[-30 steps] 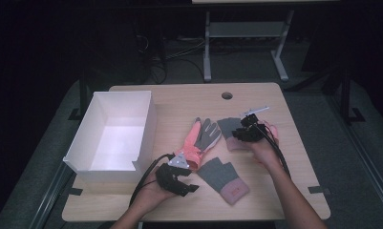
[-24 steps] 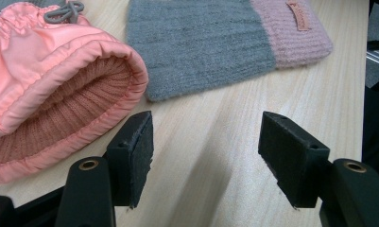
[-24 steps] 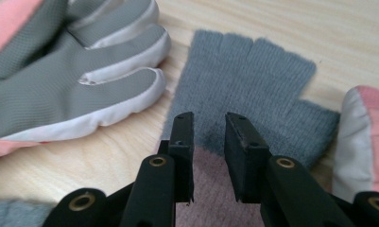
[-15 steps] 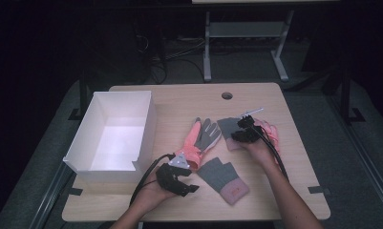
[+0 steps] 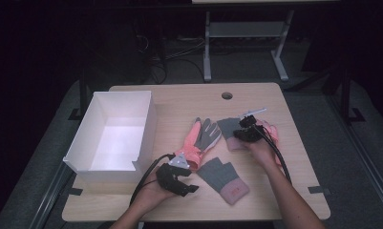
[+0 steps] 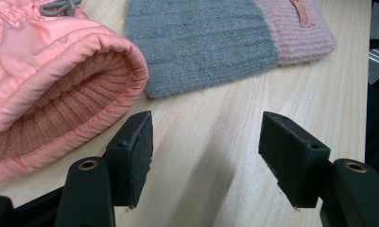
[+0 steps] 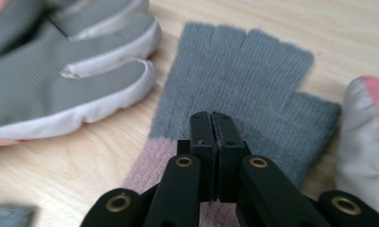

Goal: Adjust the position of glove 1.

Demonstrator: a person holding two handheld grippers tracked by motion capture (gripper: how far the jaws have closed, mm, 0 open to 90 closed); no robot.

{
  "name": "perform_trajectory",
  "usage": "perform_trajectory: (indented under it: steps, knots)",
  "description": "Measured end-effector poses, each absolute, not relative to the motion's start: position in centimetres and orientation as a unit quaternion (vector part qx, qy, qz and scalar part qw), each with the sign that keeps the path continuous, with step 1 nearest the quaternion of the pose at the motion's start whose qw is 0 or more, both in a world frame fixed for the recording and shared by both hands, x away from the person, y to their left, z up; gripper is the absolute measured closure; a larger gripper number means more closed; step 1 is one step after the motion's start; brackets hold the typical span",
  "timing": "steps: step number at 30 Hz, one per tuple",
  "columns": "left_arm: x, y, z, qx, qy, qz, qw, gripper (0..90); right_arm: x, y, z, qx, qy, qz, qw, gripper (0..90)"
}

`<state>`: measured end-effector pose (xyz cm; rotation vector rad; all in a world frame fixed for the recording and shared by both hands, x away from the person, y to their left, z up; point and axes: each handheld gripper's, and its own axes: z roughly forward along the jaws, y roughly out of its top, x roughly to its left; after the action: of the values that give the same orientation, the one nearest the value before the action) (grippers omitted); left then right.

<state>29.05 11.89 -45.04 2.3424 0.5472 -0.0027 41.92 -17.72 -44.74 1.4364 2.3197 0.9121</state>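
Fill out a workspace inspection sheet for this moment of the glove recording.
Surface: wooden table, flat, with a cable hole near the far edge.
Job's things: pink ski glove mid-table; near knit glove; far knit glove; second ski glove beside it; white box at the left, open.
Clutter: nothing seen.
Grippers: left gripper open over bare wood by the pink cuff; right gripper shut, tips at the far knit glove; whether fabric is pinched, cannot tell.
Cables: left cable loops on the table; right cable runs along the forearm.
Surroundings: dark floor, metal stand behind.
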Motion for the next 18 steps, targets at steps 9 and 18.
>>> perform_trajectory:
  steps: [9, 18]
  knots:
    - [29.2, 12.2, -44.8, 0.905, 0.211, 0.003, 0.369, 31.3, 41.0, -18.6, -42.7, 0.485, 0.788, 0.357, 0.126, 88.8]
    - [29.2, 12.3, -44.7, 0.905, 0.215, 0.006, 0.368, 26.3, 39.5, -19.1, -40.7, 0.471, 0.783, 0.386, 0.130, 88.8]
